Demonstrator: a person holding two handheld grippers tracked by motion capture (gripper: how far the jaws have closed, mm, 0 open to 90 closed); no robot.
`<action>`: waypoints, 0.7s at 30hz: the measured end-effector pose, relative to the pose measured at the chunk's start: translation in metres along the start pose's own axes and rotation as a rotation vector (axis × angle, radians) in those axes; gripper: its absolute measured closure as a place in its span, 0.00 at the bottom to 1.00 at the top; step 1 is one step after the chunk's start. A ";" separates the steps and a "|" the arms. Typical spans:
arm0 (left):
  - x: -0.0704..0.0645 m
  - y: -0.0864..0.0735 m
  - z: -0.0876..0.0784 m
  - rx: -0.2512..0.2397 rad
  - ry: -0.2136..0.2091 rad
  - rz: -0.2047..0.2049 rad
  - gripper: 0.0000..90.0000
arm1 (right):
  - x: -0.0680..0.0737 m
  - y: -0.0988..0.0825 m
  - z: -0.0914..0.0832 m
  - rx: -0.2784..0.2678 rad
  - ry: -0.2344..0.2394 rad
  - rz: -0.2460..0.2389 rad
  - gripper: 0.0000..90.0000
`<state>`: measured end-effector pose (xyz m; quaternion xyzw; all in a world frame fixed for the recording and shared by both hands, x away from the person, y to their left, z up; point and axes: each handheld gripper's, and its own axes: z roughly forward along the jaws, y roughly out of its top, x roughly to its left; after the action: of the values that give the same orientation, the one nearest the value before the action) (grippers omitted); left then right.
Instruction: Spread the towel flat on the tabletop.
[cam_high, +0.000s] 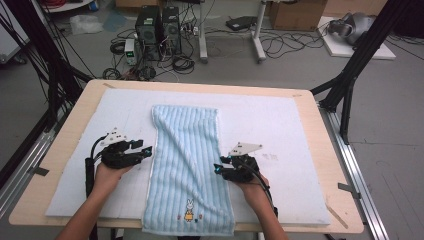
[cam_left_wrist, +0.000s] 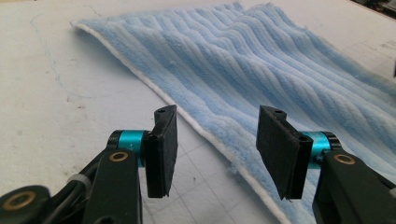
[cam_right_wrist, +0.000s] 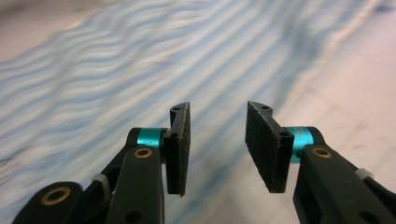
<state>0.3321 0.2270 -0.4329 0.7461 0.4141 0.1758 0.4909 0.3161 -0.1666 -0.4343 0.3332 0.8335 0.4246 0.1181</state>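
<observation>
Hanging off the table's near edge, the striped light-blue fluffy towel (cam_high: 187, 165) is cut short. Left gripper (cam_left_wrist: 217, 151) and right gripper (cam_right_wrist: 218, 147) gape empty beside it.

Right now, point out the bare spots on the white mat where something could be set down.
Bare white mat lies right of the light blue striped towel, and a narrower strip left of it. The middle is crowded: a hand-held gripper flanks each towel edge.

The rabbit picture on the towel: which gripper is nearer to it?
Right. The right gripper is at the towel's right edge, above the rabbit; the left gripper is farther, at its left edge.
</observation>
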 end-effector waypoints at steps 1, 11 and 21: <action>0.001 0.001 0.001 0.002 0.003 0.002 0.54 | -0.003 0.002 0.003 0.001 -0.023 0.010 0.68; 0.006 -0.002 0.010 0.029 -0.003 -0.006 0.54 | -0.025 0.004 0.024 0.047 -0.113 0.046 0.94; 0.002 -0.002 0.015 0.034 -0.026 -0.006 0.54 | -0.015 0.000 0.002 0.170 -0.090 0.048 0.97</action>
<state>0.3423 0.2203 -0.4417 0.7553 0.4130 0.1577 0.4838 0.3281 -0.1754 -0.4368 0.3807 0.8522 0.3394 0.1164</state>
